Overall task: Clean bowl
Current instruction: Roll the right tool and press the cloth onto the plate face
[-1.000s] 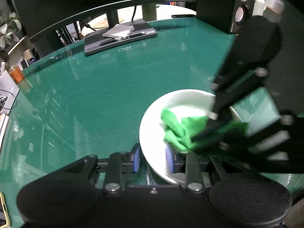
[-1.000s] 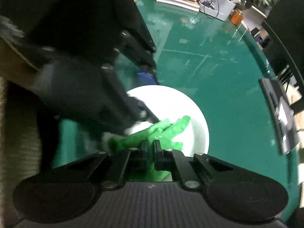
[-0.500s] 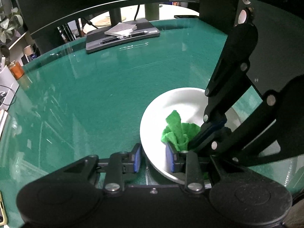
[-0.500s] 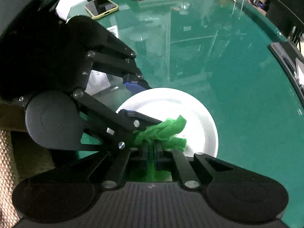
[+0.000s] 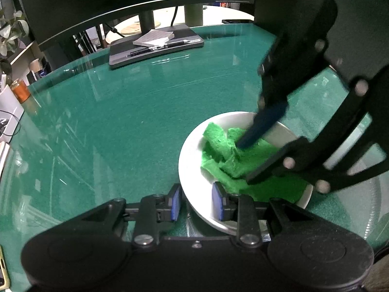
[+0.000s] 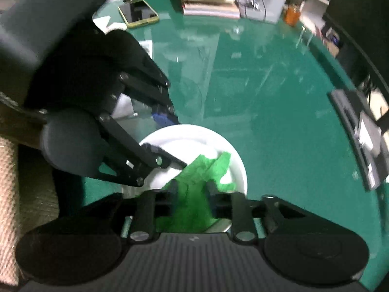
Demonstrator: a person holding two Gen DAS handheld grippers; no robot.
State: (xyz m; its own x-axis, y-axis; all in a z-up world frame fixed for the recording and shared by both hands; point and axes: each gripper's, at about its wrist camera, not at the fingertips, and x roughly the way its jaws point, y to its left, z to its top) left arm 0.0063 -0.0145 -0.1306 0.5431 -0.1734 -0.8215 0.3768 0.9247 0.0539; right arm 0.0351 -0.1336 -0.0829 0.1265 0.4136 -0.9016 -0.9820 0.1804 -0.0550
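A white bowl (image 5: 192, 150) (image 6: 184, 131) rests on the green table. My left gripper (image 5: 196, 203) (image 6: 170, 141) is shut on its near rim, one blue pad outside and one inside. A crumpled green cloth (image 5: 223, 155) (image 6: 206, 168) lies in the bowl and drapes over its right edge. My right gripper (image 6: 192, 189) (image 5: 245, 163) hovers over the bowl pointing down. Its jaws are opening, with the cloth loose between them. In the left wrist view its blue fingertip (image 5: 262, 129) touches the top of the cloth.
A dark monitor base (image 5: 155, 46) carrying a notepad and pen stands at the table's far side. A phone (image 6: 138, 13), an orange bottle (image 5: 20, 90) (image 6: 291, 15) and stacked papers (image 6: 209, 7) line another edge. A woven mat (image 6: 7, 182) lies beside the table.
The right gripper's jaws, shut on the cloth before, have spread apart and it has lifted a little. The cloth has loosened and spread in the bowl. The left gripper has kept still.
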